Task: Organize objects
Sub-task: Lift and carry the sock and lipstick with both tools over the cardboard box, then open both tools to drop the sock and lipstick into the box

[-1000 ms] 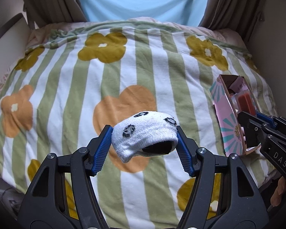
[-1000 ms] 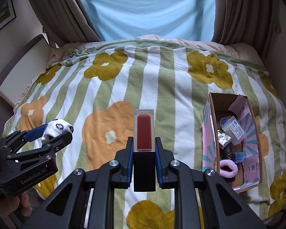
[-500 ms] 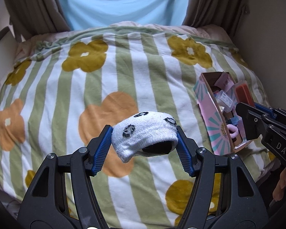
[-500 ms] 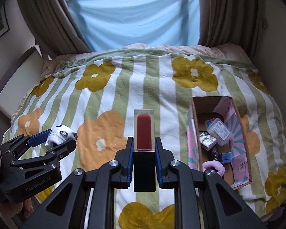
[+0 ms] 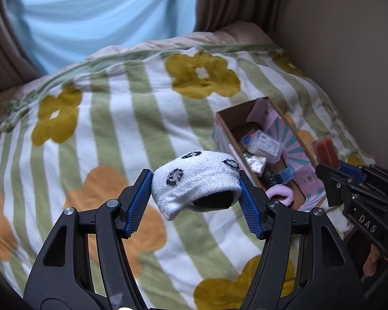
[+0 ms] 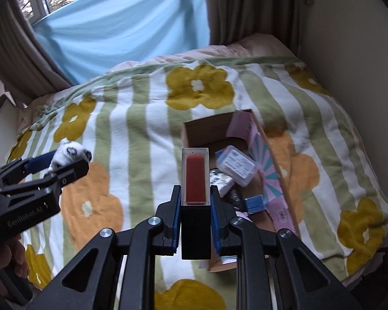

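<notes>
Two handheld grippers hang over a bed covered by a blanket [image 5: 132, 134] with green and white stripes and large yellow and orange flowers. The left gripper [image 5: 196, 191] is clamped on a rolled white sock [image 5: 194, 183] with dark spots — its blue pads press the sock from both sides, and the sock's dark opening faces the camera, held in the air above the blanket. The right gripper [image 6: 195, 214] has its jaws drawn narrow around a slim tube [image 6: 195, 191]: a black base sits between the pads, and a clear upper part with a red core stands up past the fingertips. In the right wrist view the tube is in front of the near left part of an open cardboard box [image 6: 209, 126], which lies on the blanket toward the right side of the bed. The box [image 5: 235, 113] has a pink and teal patterned flap and holds several small things — a clear plastic case [image 6: 235, 165], a blue clip [image 6: 255, 204], a pink fluffy band [image 5: 279, 193] and some dark items too blurred to name. Behind the bed hang a light blue sheet [image 6: 121, 38] and brown curtains [image 6: 253, 7]. A beige wall [image 5: 349, 51] runs along the right. Part of a hand [image 6: 13, 255] shows under the left gripper's body.
</notes>
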The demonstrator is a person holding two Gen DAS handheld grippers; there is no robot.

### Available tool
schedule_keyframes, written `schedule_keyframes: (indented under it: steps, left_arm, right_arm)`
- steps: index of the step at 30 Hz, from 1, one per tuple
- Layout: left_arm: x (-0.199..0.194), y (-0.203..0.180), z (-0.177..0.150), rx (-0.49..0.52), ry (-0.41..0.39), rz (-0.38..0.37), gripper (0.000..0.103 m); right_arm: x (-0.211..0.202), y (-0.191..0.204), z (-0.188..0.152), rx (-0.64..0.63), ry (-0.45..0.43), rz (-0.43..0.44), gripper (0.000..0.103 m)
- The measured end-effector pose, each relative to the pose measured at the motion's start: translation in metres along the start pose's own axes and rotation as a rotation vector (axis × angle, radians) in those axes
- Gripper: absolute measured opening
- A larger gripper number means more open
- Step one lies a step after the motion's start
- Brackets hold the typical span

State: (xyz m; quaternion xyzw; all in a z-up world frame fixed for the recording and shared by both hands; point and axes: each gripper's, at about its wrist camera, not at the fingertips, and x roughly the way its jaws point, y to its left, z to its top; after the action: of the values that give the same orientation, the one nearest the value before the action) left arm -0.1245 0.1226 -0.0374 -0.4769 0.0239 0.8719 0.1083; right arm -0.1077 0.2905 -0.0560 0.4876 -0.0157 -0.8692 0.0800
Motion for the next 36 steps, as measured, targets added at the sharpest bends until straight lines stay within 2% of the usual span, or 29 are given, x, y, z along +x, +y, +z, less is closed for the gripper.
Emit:
schedule_keyframes:
  steps: [7,14,23,28,31,32,33,34,35,36]
  left_arm:
    - [0.069,-0.051,0.043,0.097,0.056,-0.063,0.062]
    - [0.142,-0.094,0.071,0.162,0.13,-0.116,0.062]
    - [0.228,-0.126,0.089,0.237,0.202,-0.118,0.062]
    - [0.25,-0.126,0.09,0.262,0.222,-0.097,0.062]
    - [0.255,-0.126,0.09,0.27,0.235,-0.112,0.063]
    - [0.255,-0.127,0.091,0.271,0.234,-0.117,0.064]
    - [0.255,-0.128,0.091,0.273,0.228,-0.116,0.071]
    - [0.254,-0.129,0.091,0.275,0.223,-0.115,0.09]
    - [0.252,-0.13,0.091,0.278,0.216,-0.111,0.102]
    - [0.249,-0.131,0.092,0.281,0.203,-0.109,0.103]
  right_arm:
    - [0.043,-0.042,0.008,0.056,0.054,-0.029,0.018]
    - [0.091,-0.07,0.012,0.085,0.116,-0.035,0.018]
    - [0.151,-0.084,0.006,0.098,0.176,0.016,0.018]
    - [0.166,-0.083,-0.001,0.113,0.197,0.047,0.018]
    - [0.168,-0.085,-0.003,0.141,0.199,0.081,0.018]
    - [0.168,-0.085,-0.004,0.144,0.201,0.081,0.018]
    - [0.168,-0.085,-0.004,0.145,0.203,0.082,0.019]
    - [0.167,-0.084,-0.005,0.138,0.206,0.096,0.025]
    - [0.166,-0.083,-0.006,0.133,0.202,0.109,0.047]
    - [0.164,-0.083,-0.007,0.131,0.197,0.113,0.064]
